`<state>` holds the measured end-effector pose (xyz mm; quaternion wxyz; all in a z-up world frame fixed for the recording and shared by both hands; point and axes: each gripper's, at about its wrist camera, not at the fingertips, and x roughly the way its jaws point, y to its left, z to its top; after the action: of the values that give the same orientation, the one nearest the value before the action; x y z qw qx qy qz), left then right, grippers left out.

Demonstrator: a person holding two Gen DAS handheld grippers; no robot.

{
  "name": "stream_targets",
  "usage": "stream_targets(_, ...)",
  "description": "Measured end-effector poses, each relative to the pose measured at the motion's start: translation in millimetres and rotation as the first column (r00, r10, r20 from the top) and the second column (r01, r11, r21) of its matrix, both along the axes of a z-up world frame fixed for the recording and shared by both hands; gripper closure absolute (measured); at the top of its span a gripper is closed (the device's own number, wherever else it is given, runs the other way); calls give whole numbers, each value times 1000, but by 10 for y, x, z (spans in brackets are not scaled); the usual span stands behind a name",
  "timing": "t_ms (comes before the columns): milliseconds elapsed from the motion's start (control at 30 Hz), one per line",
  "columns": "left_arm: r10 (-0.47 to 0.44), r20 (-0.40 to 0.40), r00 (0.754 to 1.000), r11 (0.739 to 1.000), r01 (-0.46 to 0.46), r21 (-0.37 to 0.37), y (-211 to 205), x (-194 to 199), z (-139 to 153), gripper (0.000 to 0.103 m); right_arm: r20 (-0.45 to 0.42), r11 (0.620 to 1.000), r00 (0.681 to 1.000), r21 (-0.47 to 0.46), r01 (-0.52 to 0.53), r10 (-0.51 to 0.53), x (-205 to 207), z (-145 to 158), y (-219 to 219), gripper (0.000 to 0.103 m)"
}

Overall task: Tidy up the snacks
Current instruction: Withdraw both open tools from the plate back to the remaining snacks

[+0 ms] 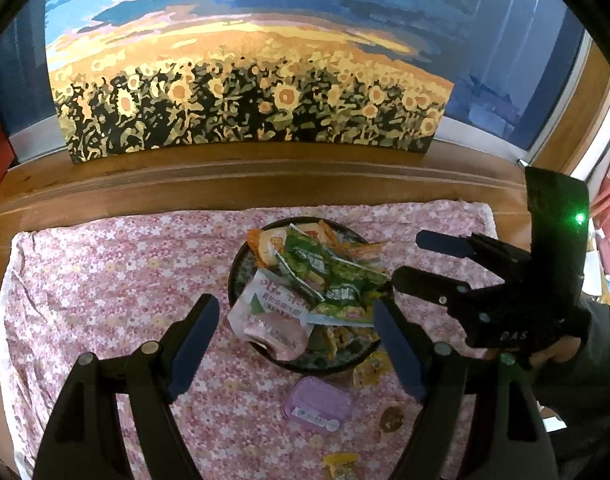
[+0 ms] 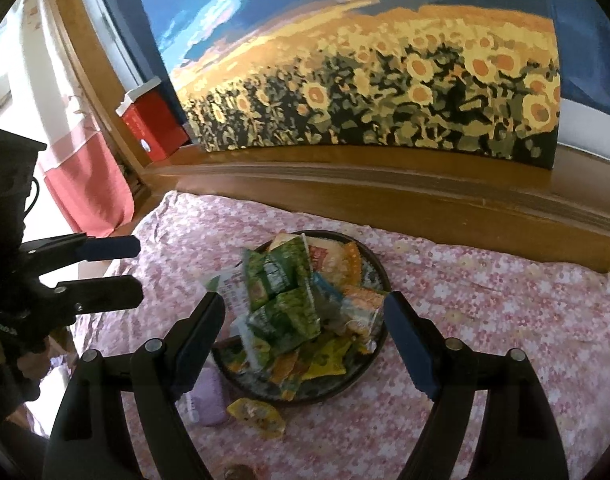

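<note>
A dark round plate (image 1: 241, 268) (image 2: 379, 276) on the pink floral cloth is piled with snack packets: green ones (image 1: 325, 268) (image 2: 281, 280), orange ones (image 2: 357, 264) and a pale pink pouch (image 1: 273, 320) hanging over the near rim. My left gripper (image 1: 295, 344) is open and empty, just above the plate's near side. My right gripper (image 2: 305, 344) is open and empty over the plate; it also shows in the left wrist view (image 1: 413, 260). On the cloth near the plate lie a purple packet (image 1: 317, 402) (image 2: 209, 400), a yellow packet (image 2: 259, 414) (image 1: 371, 368) and a small brown round snack (image 1: 392, 418).
A sunflower painting (image 1: 249, 112) (image 2: 385, 92) leans on a wooden ledge (image 1: 265, 176) behind the cloth. A red box (image 2: 157, 124) stands at the painting's left end. The pink floral cloth (image 1: 105, 280) (image 2: 485, 300) spreads wide on both sides of the plate.
</note>
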<state>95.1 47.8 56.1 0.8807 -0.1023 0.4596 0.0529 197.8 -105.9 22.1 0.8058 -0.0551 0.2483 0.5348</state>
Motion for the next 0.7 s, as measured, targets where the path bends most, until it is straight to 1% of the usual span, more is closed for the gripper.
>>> stream_targets(300, 16, 11, 1000, 1000, -16, -3, -27, -152, 11, 20, 1, 1000, 1000, -6, -1, 1, -208, -46, -113, 20)
stream_targets(700, 29, -16, 999, 999, -30, -24, -90, -392, -148, 20, -17, 1000, 1000, -22, -8, 8, -439, -191, -283, 20)
